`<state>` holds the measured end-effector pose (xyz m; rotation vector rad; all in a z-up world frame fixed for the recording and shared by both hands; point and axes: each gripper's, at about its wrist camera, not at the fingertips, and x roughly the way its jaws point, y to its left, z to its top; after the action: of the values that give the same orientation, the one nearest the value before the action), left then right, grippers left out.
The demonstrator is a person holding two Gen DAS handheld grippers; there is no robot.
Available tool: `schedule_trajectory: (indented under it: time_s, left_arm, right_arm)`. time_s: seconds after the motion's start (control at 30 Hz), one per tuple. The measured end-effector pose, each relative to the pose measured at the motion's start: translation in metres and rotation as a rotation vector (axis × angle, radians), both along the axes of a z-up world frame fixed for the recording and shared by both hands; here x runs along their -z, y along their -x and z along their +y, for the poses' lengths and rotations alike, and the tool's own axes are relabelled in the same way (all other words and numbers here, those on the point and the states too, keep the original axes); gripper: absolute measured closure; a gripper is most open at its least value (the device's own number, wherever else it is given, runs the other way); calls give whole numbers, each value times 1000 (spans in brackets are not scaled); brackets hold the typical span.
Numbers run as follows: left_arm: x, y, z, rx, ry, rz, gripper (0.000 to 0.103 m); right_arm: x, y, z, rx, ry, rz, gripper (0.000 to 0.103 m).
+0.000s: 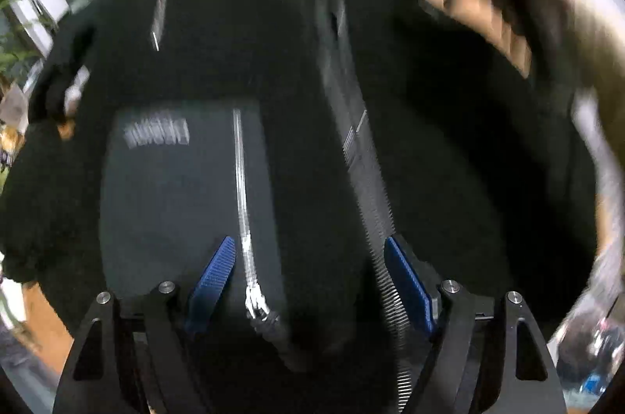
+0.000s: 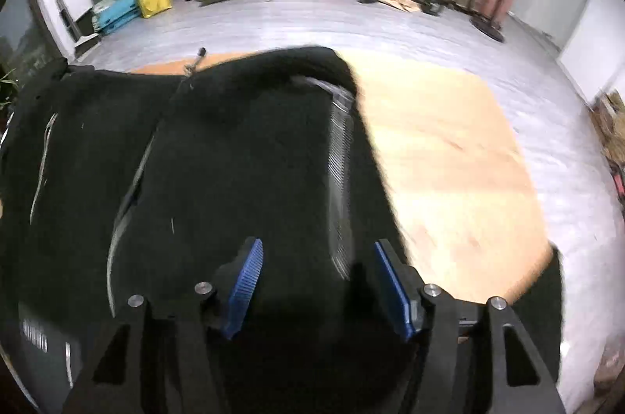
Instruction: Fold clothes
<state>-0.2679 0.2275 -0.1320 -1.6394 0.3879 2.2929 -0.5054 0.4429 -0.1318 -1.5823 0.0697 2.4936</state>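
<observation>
left tool (image 1: pixel 308 281): jaws wide, empty, over black jacket (image 1: pixel 195 70) | right tool (image 2: pixel 316 291): jaws apart, gripping nothing, above jacket's ribbed hem (image 2: pixel 340 179) | jacket on wooden surface (image 2: pixel 449 148) | left view only: silver zipper (image 1: pixel 242 187) | right view only: cluttered floor (image 2: pixel 312 23)

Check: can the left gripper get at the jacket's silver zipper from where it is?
Probably yes. The left gripper is open above the black jacket, and the silver zipper runs up between its fingers with nothing covering it. The frame is blurred, so contact is unclear.
</observation>
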Motion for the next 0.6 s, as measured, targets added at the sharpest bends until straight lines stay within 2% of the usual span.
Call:
schedule_trajectory:
  time_s: [0.03,0.07,0.1,0.2,0.27,0.33,0.4,0.53,0.6]
  left_arm:
    - [15,4,2,16,67,-47,24]
    - [19,5,1,40,78,-66,20]
    - [22,6,0,65,82,-82,20]
    - [25,20,-11,111,37,-210,20]
    - [26,23,-16,149,34,-253,20]
    - [28,19,-17,191,59,-262,20]
    - [31,13,-15,214,94,-247,20]
    - [32,9,-16,187,78,-207,19]
    - [32,7,-17,172,62,-187,18]
  right_arm:
    - [10,18,-6,-17,-10,-30,40]
    - [21,32,-11,-14,-37,-85,40]
    - [32,47,-16,-2,-60,-134,38]
    - [50,79,-13,91,-83,-189,31]
    - [53,97,-8,125,-81,-208,29]
    - [53,114,-3,127,-89,-235,25]
    - [54,126,9,169,-53,-221,23]
    - [55,135,23,257,-2,-154,21]
    - [54,131,14,247,-33,-124,21]
